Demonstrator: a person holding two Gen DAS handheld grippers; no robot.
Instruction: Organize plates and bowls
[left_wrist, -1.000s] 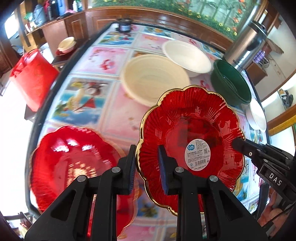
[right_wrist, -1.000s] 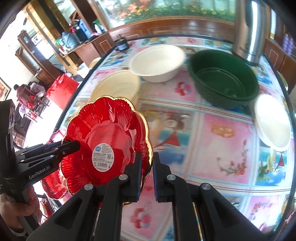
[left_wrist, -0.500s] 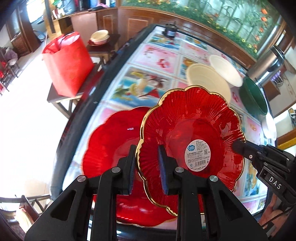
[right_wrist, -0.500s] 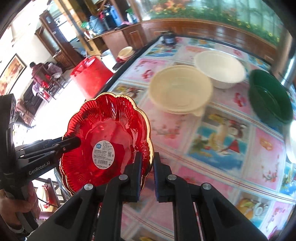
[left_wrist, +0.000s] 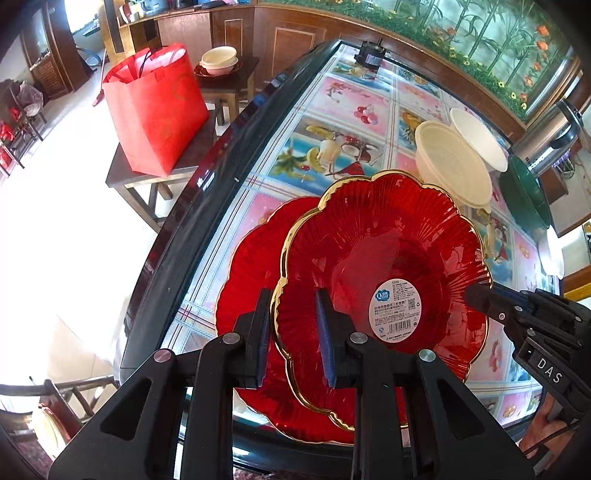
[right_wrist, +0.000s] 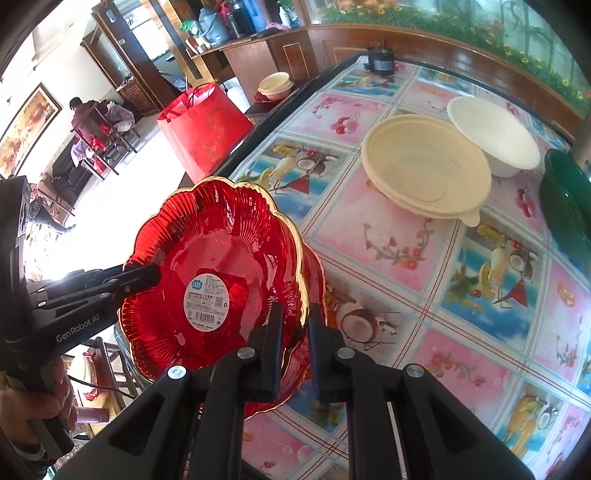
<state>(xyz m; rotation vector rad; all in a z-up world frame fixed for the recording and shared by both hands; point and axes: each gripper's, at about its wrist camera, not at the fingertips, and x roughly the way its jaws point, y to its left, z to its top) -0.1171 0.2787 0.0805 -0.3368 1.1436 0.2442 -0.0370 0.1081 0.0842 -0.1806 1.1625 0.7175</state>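
Item: red scalloped plate with gold rim, barcode sticker on its underside, held tilted in the air above the counter's near edge.

Hold: left claw closed to a narrow gap on one side of the rim; right claw likewise closed on the opposite side. Both pinch thin rim only.

Destination, judged: a second red plate lying flat at the counter's near edge, directly beneath and partly overhanging it.

Hazards:
- Glossy, ribbed rim may slide out of either claw if the two hands drift apart or twist unevenly.
- The tilt means one edge would land first and could nudge the lower plate off the counter onto the floor.
- Scallops misaligned: plates would rock instead of nesting.
- Releasing one claw early leaves the plate hanging from a single pinch.

Elsewhere: cream bowl, white bowl, green bowl toward the far edge, well apart.
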